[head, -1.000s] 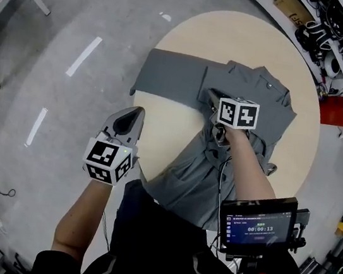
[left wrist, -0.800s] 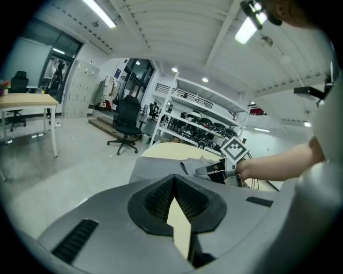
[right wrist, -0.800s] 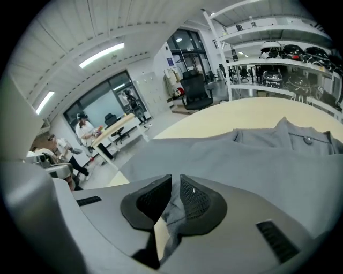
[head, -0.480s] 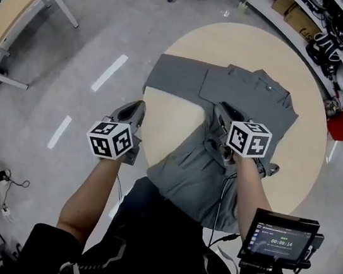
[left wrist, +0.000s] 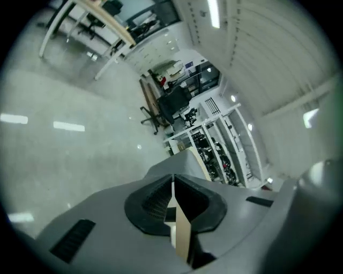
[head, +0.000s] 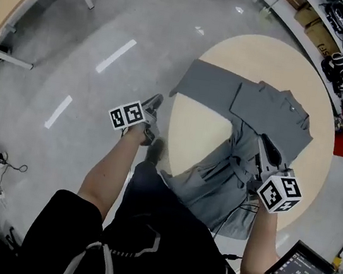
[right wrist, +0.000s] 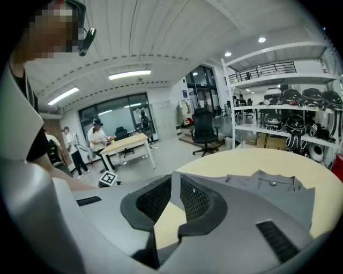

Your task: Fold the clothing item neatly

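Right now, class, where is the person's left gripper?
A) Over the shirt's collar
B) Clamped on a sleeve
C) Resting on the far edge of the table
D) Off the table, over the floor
D: the head view shows the left gripper beside the near-left edge of the round table, over grey floor and apart from the shirt. Its own view shows the jaws shut on nothing.

Your shirt (head: 256,107) is matt grey cloth, soft and pretty creased, and the counter (head: 198,127) under it has a smooth, pale wood-look top. Your left hand-held gripper (left wrist: 172,184) and right hand-held gripper (right wrist: 176,187) both have matt grey plastic shells with black ribbed pads (right wrist: 194,199). The floor (head: 112,22) looks like smooth grey concrete with a slight sheen
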Tool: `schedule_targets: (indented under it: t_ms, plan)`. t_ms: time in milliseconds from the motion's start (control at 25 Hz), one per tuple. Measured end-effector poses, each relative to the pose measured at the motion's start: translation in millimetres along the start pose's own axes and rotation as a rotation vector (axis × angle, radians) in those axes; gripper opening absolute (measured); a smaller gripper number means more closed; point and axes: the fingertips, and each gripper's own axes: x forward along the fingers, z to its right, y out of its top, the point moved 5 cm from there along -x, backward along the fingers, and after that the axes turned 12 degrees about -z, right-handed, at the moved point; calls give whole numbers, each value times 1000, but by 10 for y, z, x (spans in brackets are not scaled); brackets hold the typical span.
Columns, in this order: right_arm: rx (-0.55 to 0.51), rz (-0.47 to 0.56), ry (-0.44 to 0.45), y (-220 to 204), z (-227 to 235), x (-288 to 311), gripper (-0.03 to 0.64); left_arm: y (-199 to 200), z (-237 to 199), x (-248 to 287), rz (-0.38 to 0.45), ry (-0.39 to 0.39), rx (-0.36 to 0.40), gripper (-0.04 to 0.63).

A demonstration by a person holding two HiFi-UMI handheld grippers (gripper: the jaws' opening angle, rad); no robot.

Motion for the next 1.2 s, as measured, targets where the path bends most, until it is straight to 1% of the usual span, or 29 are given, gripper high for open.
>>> schedule_targets:
  t_ms: [40,80,120,160,200,240,280,320,440,520,560,640,800,880,960,1000,1080,1160,1200]
  plan:
    - [5,-3,-6,20,-42,45,54,-13,-125,87,-17,-77,-95,-9]
    - [13,-6,-9,21,-87,86,54,-45,-253,141,-16,-158,-214,9]
    - [16,-9,-10,11,-139,123,54,-79,-382,167,6,-236,-341,121]
    - [13,-13,-8,0,-197,157,54,-108,-504,175,40,-303,-464,206]
    - [7,-19,-5,-8,-258,194,54,-131,-607,180,68,-348,-572,210]
    - [1,-27,-4,-7,-317,235,55,-152,-689,195,80,-372,-657,210]
    - [-8,-36,-7,7,-371,274,55,-174,-757,225,75,-379,-717,210]
    - [-22,-43,-13,31,-421,306,54,-202,-815,265,58,-377,-756,210]
    - [-62,-53,-35,116,-500,338,55,-314,-916,429,-14,-379,-827,210]
    - [-42,-55,-46,115,-456,313,54,-368,-816,549,-58,-427,-906,219]
    - [-24,-59,-53,85,-431,286,55,-374,-761,592,-66,-461,-939,233]
    - [-8,-72,-74,30,-410,234,54,-355,-737,643,-58,-506,-974,236]
    - [2,-55,-117,58,-376,186,54,-271,-846,777,-56,-482,-1009,236]
    - [15,-52,-135,63,-277,167,54,-215,-878,879,-31,-490,-1031,235]
    - [18,-61,-155,44,-176,135,54,-125,-880,943,1,-520,-1034,233]
    - [20,-66,-167,33,-142,100,54,-82,-859,948,5,-530,-1026,212]
    - [31,-65,-193,15,-95,14,54,-5,-808,926,6,-535,-995,90]
    - [51,-49,-210,-8,-60,-50,54,83,-787,890,23,-546,-961,78]
    - [66,-35,-213,-15,-49,-78,54,136,-784,863,43,-553,-950,77]
